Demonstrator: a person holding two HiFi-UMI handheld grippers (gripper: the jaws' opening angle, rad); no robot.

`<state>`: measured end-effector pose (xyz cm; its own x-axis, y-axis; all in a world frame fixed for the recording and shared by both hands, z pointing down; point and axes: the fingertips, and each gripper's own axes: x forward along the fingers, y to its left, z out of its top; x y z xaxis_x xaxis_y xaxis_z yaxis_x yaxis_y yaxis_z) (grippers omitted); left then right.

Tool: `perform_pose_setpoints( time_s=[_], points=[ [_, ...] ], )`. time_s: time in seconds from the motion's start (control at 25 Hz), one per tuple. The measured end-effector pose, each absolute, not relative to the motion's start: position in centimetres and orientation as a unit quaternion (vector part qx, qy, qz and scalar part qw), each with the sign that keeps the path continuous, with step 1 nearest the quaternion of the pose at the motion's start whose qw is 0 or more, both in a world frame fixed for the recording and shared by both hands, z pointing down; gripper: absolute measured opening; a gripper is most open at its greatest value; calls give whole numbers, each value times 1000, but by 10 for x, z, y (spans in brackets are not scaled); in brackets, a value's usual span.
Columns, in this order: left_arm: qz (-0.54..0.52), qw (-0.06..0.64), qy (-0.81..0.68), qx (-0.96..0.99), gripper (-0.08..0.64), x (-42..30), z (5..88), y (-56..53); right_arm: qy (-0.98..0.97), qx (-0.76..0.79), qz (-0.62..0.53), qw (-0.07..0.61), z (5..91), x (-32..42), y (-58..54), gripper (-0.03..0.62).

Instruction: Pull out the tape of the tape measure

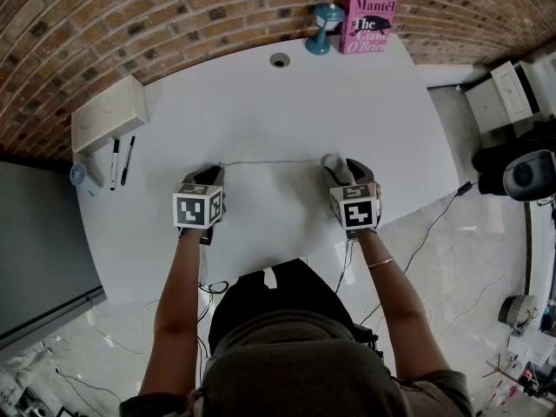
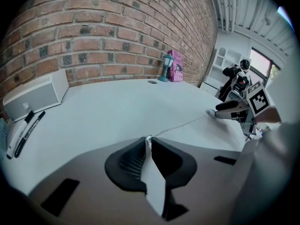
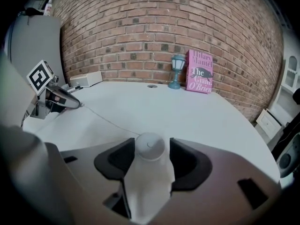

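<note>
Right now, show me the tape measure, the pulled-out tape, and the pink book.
tape measure (image 3: 150,146): right gripper view, on its round white top.
tape (image 1: 269,162): head view, on the middle of the stretched length.
book (image 1: 369,20): head view, on the centre of the pink cover.

Curved brick wall (image 1: 174,24) behind white table (image 1: 347,102) — glossy pale floor (image 1: 469,259) at rt, w/ cables (image 1: 434,224).
</note>
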<state>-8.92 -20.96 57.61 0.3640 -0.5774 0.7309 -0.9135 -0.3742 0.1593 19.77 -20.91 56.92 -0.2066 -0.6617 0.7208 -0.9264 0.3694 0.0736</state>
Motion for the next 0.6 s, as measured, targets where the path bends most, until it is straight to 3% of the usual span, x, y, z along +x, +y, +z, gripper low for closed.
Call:
perform_pose_setpoints(
  time_s=[0.6],
  points=[
    [248, 240, -516, 784, 29, -97, 540, -204, -756, 569, 216, 239, 528, 185, -191, 167]
  ],
)
